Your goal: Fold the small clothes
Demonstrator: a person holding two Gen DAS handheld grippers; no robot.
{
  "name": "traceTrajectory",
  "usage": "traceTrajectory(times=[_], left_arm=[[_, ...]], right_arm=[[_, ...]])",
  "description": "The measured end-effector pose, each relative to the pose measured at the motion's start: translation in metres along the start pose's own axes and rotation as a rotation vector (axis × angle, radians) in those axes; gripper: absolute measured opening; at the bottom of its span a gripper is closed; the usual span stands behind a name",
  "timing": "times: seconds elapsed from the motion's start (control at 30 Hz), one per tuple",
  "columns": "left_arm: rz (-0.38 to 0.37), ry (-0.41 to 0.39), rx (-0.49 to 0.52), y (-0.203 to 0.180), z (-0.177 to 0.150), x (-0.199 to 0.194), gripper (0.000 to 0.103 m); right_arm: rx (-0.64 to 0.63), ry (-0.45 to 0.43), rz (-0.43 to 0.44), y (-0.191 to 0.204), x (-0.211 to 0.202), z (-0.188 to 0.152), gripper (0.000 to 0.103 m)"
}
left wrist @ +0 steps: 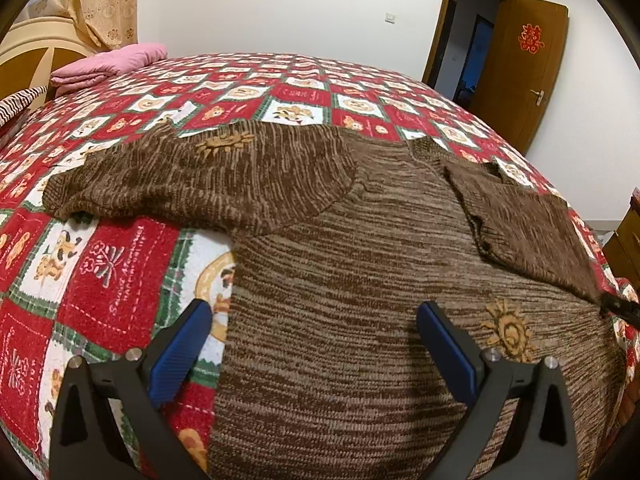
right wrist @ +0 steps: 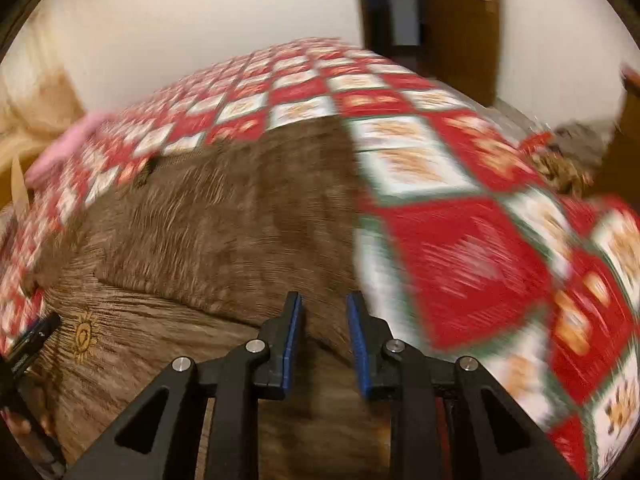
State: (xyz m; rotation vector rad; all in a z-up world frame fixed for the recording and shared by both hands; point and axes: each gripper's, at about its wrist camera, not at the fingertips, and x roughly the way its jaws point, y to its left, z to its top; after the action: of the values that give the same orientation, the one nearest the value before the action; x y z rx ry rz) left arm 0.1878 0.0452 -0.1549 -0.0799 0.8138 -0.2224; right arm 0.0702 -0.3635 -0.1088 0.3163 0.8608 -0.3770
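A small brown knitted sweater with orange sun motifs lies flat on the bed quilt. Its left sleeve stretches out to the left; its right sleeve lies folded over the body. My left gripper is wide open above the sweater's lower left edge, holding nothing. In the blurred right wrist view the sweater fills the left half. My right gripper hovers over its right edge, jaws a little apart with nothing between them. The left gripper's tip shows at the far left.
The red, white and green patchwork quilt covers the whole bed. Folded pink bedding lies by the headboard at the far left. A brown wooden door stands open at the back right. A wooden cabinet is at the right edge.
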Motion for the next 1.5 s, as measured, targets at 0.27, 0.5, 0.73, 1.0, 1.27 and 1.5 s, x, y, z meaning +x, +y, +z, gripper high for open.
traceTrajectory(times=[0.27,0.5,0.73,1.0,1.27,1.5], left_arm=[[0.016,0.006,0.012,-0.001,0.0,0.002,0.103],[0.029,0.009,0.021,-0.002,-0.001,0.002,0.103],[0.032,0.011,0.024,-0.003,-0.001,0.002,0.103],[0.032,0.011,0.024,-0.003,0.0,0.003,0.103],[0.048,0.019,0.033,-0.004,0.0,0.004,0.103],[0.065,0.06,0.099,-0.008,-0.008,-0.005,0.103]], right_arm=[[-0.005,-0.157,-0.016,0.008,-0.035,0.021,0.04],[-0.184,-0.14,0.056,0.078,0.029,0.069,0.025],[-0.031,-0.05,-0.003,0.042,0.097,0.107,0.022],[0.006,-0.101,0.087,0.015,0.029,0.064,0.023],[-0.164,-0.069,0.082,0.05,0.019,-0.007,0.023],[-0.178,-0.169,0.018,0.051,0.008,-0.024,0.025]])
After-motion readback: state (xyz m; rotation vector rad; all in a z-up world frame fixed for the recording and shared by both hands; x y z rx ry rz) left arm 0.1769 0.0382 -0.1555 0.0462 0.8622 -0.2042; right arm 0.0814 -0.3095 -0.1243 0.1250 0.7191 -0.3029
